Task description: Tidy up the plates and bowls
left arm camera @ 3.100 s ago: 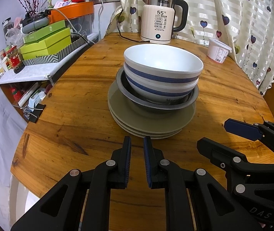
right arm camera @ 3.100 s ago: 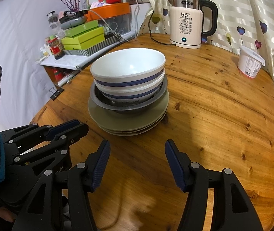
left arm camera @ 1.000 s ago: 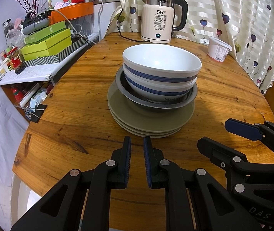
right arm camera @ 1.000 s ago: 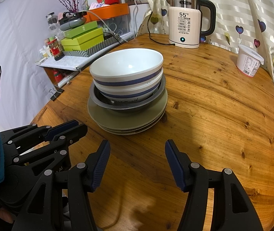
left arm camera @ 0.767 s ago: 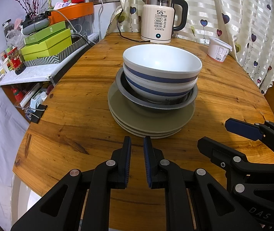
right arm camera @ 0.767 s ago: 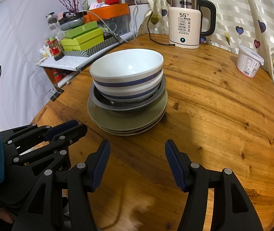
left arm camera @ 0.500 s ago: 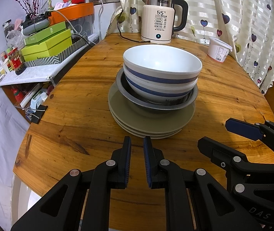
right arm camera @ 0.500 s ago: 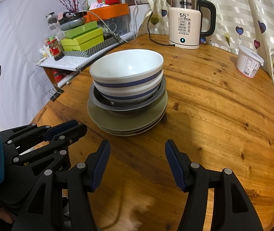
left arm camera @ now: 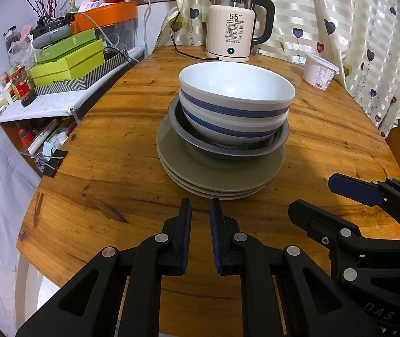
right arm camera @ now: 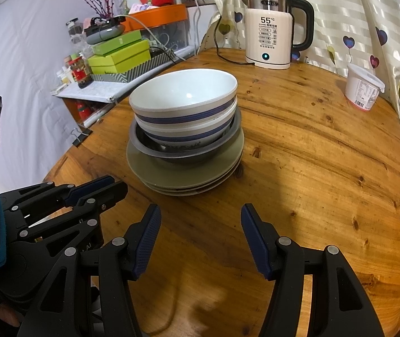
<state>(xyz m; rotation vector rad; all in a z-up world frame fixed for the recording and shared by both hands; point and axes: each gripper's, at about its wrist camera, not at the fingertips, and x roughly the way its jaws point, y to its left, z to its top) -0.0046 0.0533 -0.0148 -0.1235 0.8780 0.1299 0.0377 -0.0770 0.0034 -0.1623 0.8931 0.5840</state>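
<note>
One stack stands mid-table: three olive-grey plates (left arm camera: pixel 200 177) at the bottom, a grey metal bowl (left arm camera: pixel 228 148) on them, and two white bowls with blue bands (left arm camera: pixel 233 104) nested on top. The stack also shows in the right wrist view (right arm camera: pixel 183 123). My left gripper (left arm camera: pixel 200 210) hovers just before the plates' near edge, its jaws nearly closed with a narrow gap and nothing between them. My right gripper (right arm camera: pixel 200 216) is wide open and empty, a little short of the stack. Each gripper shows in the other's view (left arm camera: pixel 326 193) (right arm camera: pixel 110 185).
A cream electric kettle (left arm camera: pixel 233 36) stands at the table's far edge with its cord. A white tub (left arm camera: pixel 319 74) sits far right near the curtain. Green boxes (left arm camera: pixel 67 59) and clutter sit on a shelf left of the round wooden table (left arm camera: pixel 110 154).
</note>
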